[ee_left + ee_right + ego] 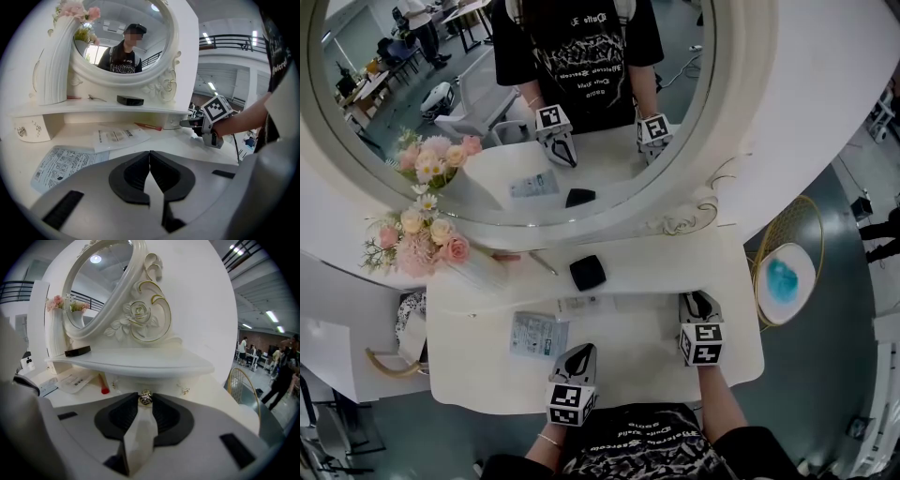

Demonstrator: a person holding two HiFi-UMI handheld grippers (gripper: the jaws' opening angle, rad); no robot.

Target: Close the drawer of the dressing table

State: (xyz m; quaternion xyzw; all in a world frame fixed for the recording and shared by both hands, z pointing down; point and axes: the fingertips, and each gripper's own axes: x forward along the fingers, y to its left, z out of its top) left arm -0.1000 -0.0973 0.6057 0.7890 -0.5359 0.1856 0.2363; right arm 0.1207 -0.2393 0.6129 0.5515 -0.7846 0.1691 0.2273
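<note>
The white dressing table (647, 370) carries a raised shelf (675, 267) with small drawers beneath it. My right gripper (697, 298) reaches under the shelf's right end. In the right gripper view its jaws (146, 401) close around the little gold drawer knob (146, 398) on the white drawer front (164, 386). How far the drawer stands out I cannot tell. My left gripper (583, 351) hovers over the tabletop's front middle, jaws (149, 154) together with nothing between them. From the left gripper view the right gripper (186, 124) meets the drawer (175, 122).
A round mirror (516, 94) rises behind the shelf. A vase of pink flowers (422, 239) and a black case (588, 273) stand on the shelf. A leaflet (537, 335), a white packet (119, 137) and a red stick (103, 385) lie on the tabletop. A gold-framed chair (785, 277) is at right.
</note>
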